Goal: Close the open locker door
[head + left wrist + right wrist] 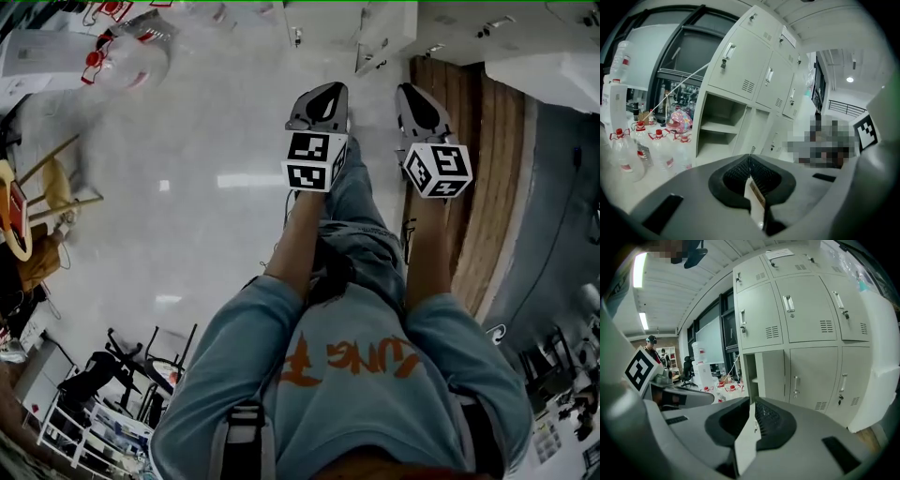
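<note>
Bottles of clear plastic with red caps (663,152) crowd the floor at the far left of the left gripper view, just beside the pale grey steel locker bank (745,65). Next to them gapes the open lower compartment with its one shelf (719,126). At its right edge stands the plain grey sheet-metal locker door (760,129), turned outwards and seen narrowly.

The left tongs (750,159) are closed pad to pad with nothing between them, well apart from the lockers. The right tongs (751,404) are likewise closed and empty, facing the same door (771,373) from further right.

I judge the door light, stiff and free on its hinges, its painted face slick. Gripping is hardly needed: a flat push with closed tips near the free edge, far from the hinges, should swing it home. It may rattle or bounce back unless pressed until it seats.
</note>
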Action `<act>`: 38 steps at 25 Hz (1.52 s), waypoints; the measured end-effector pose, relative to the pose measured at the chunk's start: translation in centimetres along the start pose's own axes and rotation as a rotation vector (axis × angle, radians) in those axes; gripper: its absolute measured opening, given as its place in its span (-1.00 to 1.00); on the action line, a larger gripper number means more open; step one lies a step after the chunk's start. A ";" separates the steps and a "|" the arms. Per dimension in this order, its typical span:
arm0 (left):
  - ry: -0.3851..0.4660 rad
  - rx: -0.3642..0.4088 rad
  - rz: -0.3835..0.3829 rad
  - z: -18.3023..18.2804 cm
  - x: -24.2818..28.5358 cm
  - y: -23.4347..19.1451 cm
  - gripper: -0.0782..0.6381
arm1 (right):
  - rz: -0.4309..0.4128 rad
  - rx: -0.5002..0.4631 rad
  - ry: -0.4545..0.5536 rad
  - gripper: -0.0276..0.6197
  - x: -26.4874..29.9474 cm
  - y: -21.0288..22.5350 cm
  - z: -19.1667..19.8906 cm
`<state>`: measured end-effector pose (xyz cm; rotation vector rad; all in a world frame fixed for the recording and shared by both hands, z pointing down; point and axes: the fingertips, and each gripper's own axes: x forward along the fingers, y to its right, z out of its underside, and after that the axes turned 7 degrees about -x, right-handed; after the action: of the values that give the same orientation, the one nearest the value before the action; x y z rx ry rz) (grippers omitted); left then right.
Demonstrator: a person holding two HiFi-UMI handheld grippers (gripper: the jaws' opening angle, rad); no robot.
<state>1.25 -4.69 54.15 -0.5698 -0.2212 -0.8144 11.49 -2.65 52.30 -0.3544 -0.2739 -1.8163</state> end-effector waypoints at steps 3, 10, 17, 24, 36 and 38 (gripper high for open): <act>-0.039 0.004 -0.003 0.9 0.6 -0.8 -0.72 | -0.013 -0.007 -0.042 -0.81 1.6 0.1 1.6; -0.077 0.005 0.000 1.8 3.2 -1.6 -0.72 | -0.055 -0.029 -0.079 -0.80 4.7 1.3 3.3; -0.105 -0.017 -0.006 2.3 5.5 -2.5 -0.72 | -0.102 -0.047 -0.145 -0.59 7.2 1.8 5.7; -0.116 -0.058 -0.039 2.6 6.8 -3.9 -0.72 | -0.156 -0.065 -0.176 -0.57 9.3 2.5 6.6; -0.094 -0.109 -0.128 0.9 7.5 -6.9 -0.72 | -0.267 -0.096 -0.223 -0.40 12.4 1.7 6.9; -0.096 -0.121 -0.137 1.1 7.5 -7.4 -0.72 | -0.285 -0.096 -0.222 -0.40 13.0 1.1 6.8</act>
<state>0.83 -12.78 60.95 -0.7141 -0.3025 -0.9386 9.95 -12.02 63.52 -0.6119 -0.4091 -2.0764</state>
